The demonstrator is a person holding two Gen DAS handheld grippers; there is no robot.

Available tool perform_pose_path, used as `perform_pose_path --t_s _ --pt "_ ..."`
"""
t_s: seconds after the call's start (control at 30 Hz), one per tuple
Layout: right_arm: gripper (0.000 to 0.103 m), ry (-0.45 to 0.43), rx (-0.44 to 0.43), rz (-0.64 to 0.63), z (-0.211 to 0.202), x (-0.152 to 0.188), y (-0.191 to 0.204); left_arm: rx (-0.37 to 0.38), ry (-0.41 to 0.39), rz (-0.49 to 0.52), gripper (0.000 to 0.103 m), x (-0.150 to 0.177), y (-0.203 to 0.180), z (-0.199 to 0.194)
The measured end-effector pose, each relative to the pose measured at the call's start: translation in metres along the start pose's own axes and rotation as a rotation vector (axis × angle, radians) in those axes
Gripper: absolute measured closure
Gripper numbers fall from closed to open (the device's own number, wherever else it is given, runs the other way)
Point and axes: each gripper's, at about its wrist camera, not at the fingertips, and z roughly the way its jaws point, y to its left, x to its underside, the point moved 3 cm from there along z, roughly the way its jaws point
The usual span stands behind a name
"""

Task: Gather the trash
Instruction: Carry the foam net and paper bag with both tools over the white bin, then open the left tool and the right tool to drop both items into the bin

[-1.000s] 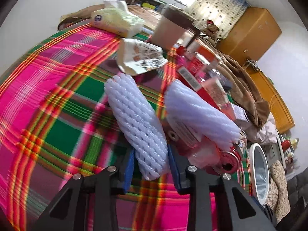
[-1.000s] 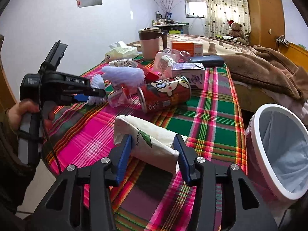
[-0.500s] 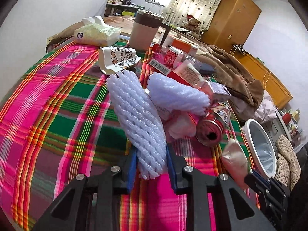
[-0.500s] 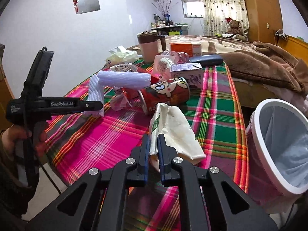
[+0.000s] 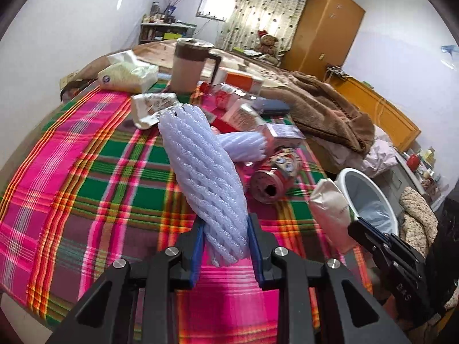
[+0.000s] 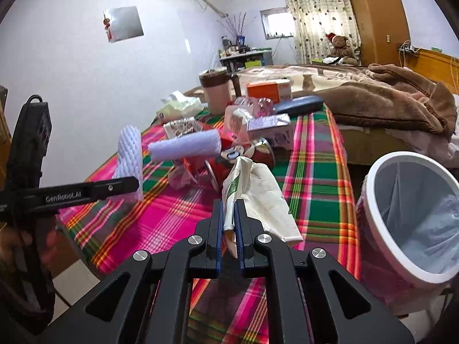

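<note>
White-rimmed bin (image 6: 407, 215) sits just off the right edge of the table (image 5: 71, 189), lined with a thin pale bag (image 6: 424, 218), and from what shows of the inside it looks empty. Plaid cloth (image 6: 312, 172) covers the table top.

Left gripper (image 5: 225, 246) has its jaws pinching the near end of a white foam net (image 5: 206, 177), which sticks up off the cloth, tilted away. Right gripper (image 6: 228, 223) has its jaws pressed nearly together on the edge of a crumpled cream wrapper (image 6: 258, 197), lifted clear of the table and close to the bin rim.

Rest of the trash is bunched mid-table: a second foam sleeve (image 6: 185, 146) lying across a red can (image 5: 272, 180) on its side with its open mouth facing the left camera, a small carton (image 5: 284, 136), some crinkled packets. Further back stand a brown-lidded jug (image 5: 189, 66), a tissue pack (image 5: 129, 74) and an orange box (image 6: 269, 90).

Near half of the cloth is bare, so there's room along the front edge. Brown blanket (image 6: 387, 100) is heaped on the bed beyond the bin.
</note>
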Motion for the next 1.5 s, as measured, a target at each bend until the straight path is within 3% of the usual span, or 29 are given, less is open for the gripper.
perform_pose_path --t_s 0.33,0.57,0.8,1.13,1.5 --pt "0.095 -0.089 0.09 0.05 -0.028 -0.015 -0.027 0.072 -0.02 0.135 0.074 -0.008 -0.066 -0.005" --pt "0.095 -0.131 0.205 0.097 -0.046 -0.024 -0.061 0.126 -0.039 0.239 0.074 -0.018 -0.124 0.003" --pt "0.095 -0.147 0.324 0.139 -0.059 -0.026 -0.105 0.207 -0.002 0.319 0.074 -0.019 -0.182 0.026" --pt "0.095 -0.082 0.417 0.207 -0.057 -0.013 -0.158 0.318 0.097 0.417 0.074 -0.014 -0.254 0.079" --pt "0.095 -0.006 0.45 0.267 -0.052 0.001 -0.189 0.314 0.201 0.5 0.074 -0.001 -0.298 0.141"
